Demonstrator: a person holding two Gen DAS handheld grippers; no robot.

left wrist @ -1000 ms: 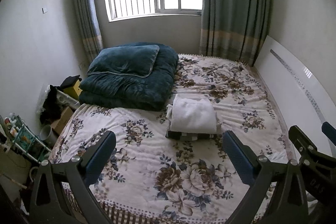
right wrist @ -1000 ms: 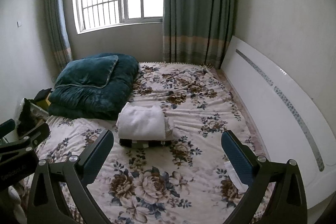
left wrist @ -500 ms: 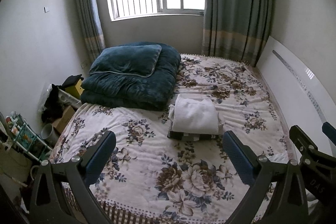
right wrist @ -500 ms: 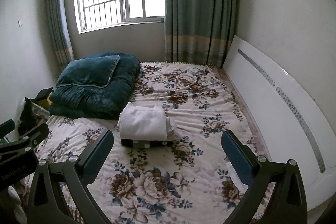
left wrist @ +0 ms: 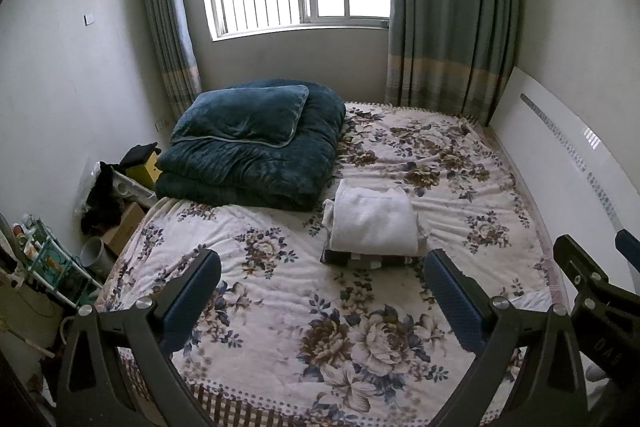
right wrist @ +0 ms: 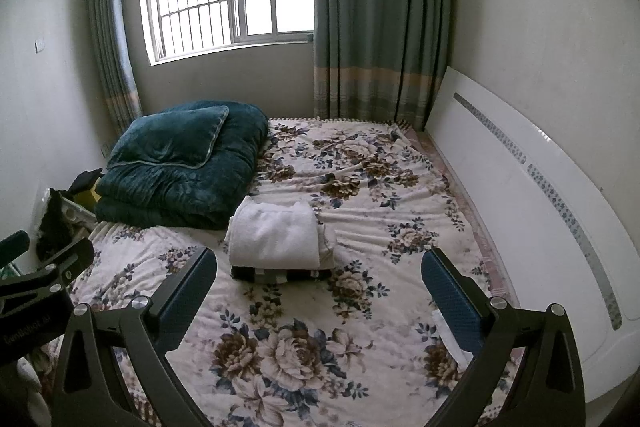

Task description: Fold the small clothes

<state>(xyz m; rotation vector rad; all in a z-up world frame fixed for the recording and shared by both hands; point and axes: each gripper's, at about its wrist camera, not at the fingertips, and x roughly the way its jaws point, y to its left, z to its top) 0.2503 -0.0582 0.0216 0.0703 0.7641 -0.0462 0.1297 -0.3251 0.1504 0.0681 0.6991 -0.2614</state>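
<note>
Grippers, left (left wrist: 320,301) and right (right wrist: 318,297), hang above the near bed (left wrist: 280,307), jaws wide apart and empty. Mid-bed, beyond both, lies the stack (right wrist: 276,245): a white folded garment (left wrist: 374,223) atop dark ones, just beside the quilt (left wrist: 256,147). Fabric looks soft, light and limp; pinch a layered edge or corner, not the slumping middle.

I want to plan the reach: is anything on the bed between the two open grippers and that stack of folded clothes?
Nothing visible. Bare floral bedspread lies between the left gripper, the right gripper and the stack of folded clothes. The dark green quilt sits beyond the stack, to its left.
</note>
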